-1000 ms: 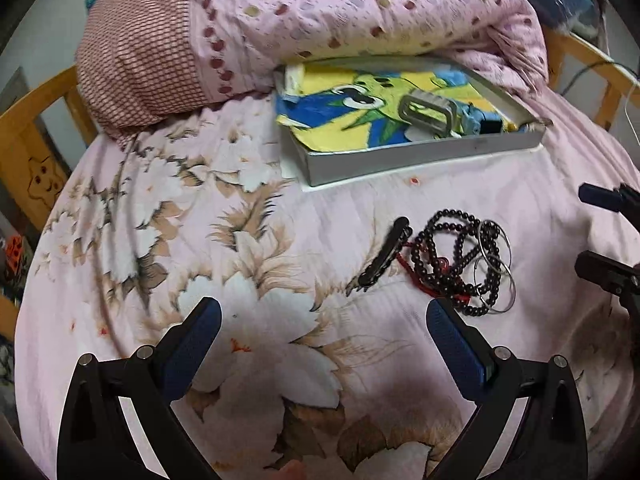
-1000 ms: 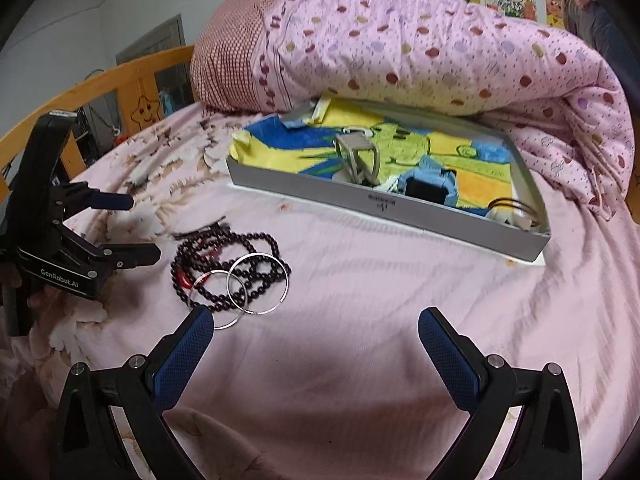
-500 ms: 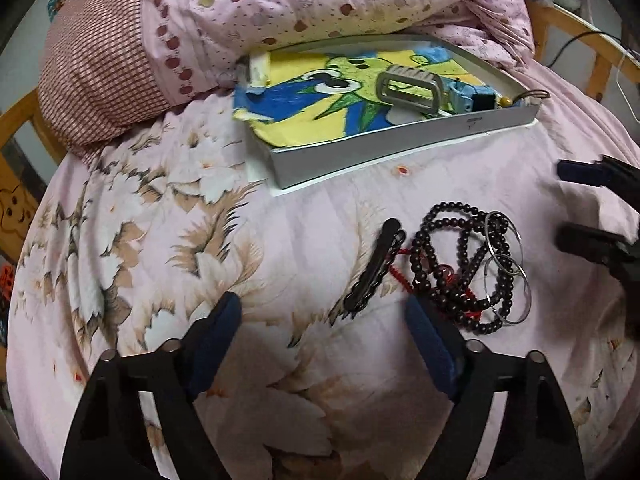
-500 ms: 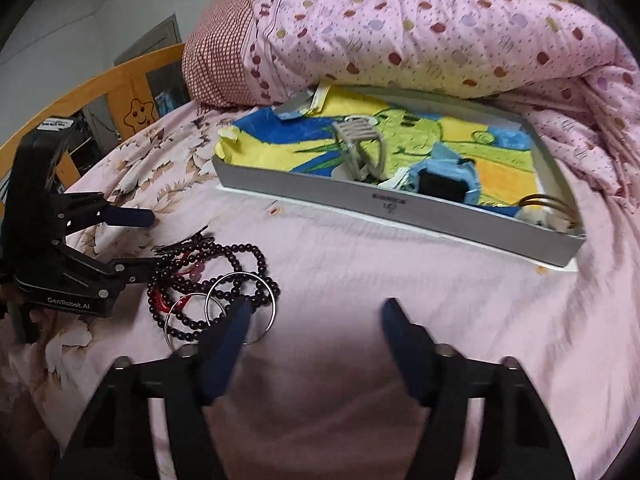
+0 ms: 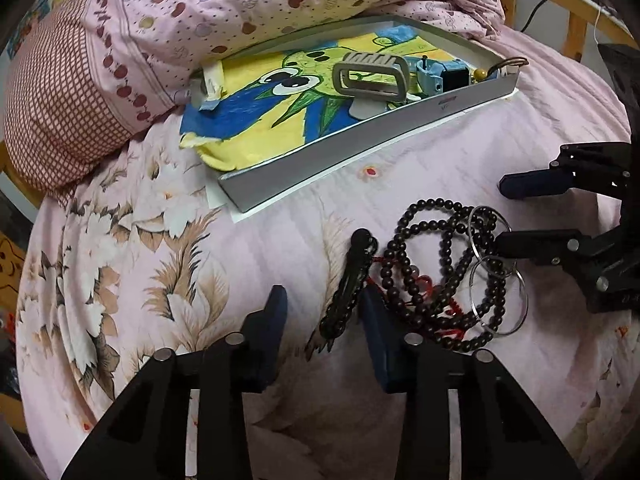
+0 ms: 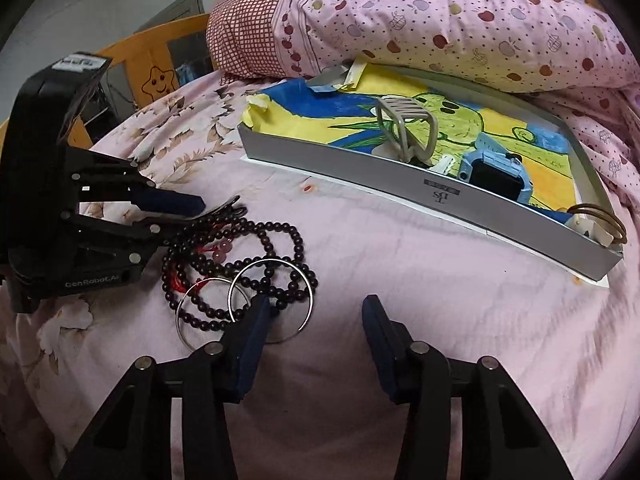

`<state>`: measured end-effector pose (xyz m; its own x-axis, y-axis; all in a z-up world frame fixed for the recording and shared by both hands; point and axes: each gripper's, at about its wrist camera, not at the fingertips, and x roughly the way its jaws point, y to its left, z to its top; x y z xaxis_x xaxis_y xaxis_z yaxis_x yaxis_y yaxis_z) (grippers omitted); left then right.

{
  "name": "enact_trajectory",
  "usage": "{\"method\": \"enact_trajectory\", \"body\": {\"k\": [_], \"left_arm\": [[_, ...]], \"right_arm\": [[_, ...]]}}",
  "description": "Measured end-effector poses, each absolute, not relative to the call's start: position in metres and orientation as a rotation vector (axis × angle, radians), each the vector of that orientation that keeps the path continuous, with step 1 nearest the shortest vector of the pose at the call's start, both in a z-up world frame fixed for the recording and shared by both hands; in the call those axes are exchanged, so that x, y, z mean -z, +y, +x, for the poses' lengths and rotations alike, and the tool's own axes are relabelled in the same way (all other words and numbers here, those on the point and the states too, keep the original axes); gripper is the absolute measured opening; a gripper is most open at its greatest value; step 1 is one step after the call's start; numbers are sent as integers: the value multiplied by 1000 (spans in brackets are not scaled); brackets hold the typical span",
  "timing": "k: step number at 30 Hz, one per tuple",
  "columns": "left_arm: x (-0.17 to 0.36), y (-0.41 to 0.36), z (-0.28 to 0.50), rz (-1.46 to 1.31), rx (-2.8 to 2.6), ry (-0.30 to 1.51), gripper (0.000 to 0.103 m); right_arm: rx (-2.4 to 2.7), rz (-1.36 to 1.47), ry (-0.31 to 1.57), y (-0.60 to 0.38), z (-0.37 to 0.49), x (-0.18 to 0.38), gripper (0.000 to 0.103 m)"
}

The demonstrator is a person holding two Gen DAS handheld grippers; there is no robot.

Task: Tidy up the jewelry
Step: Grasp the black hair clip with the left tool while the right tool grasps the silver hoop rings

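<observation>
A black hair clip (image 5: 350,280) lies on the pink bedsheet beside a tangle of dark bead bracelets (image 5: 432,264) and two silver bangles (image 5: 496,276). My left gripper (image 5: 322,312) is open, its jaws on either side of the clip's near end. My right gripper (image 6: 314,320) is open, its left finger (image 6: 250,336) resting at the edge of the bangles (image 6: 270,300) and beads (image 6: 240,256). A grey tray (image 5: 360,152) behind holds a grey claw clip (image 5: 372,80), a blue watch (image 5: 440,76) and brown rings.
A pink dotted quilt (image 5: 248,4) and checked pillow (image 5: 56,96) lie behind the tray (image 6: 420,192). A wooden bed rail (image 6: 152,68) runs round the bed. In the right wrist view the left gripper's body (image 6: 60,208) sits left of the beads.
Both grippers have moved forward and down toward the jewelry pile and have narrowed their jaws. The left now straddles the hair clip; the right has reached the bangles.
</observation>
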<state>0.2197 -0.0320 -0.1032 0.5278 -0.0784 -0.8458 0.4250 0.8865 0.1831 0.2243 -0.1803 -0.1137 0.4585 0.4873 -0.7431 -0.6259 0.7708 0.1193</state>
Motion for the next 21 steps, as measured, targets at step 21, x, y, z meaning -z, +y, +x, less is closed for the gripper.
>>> {"method": "enact_trajectory", "body": {"k": [21], "left_arm": [[97,-19,202,136,261,1032,8]], "right_arm": [[-684,-184,872,-189,210,106,5]]}}
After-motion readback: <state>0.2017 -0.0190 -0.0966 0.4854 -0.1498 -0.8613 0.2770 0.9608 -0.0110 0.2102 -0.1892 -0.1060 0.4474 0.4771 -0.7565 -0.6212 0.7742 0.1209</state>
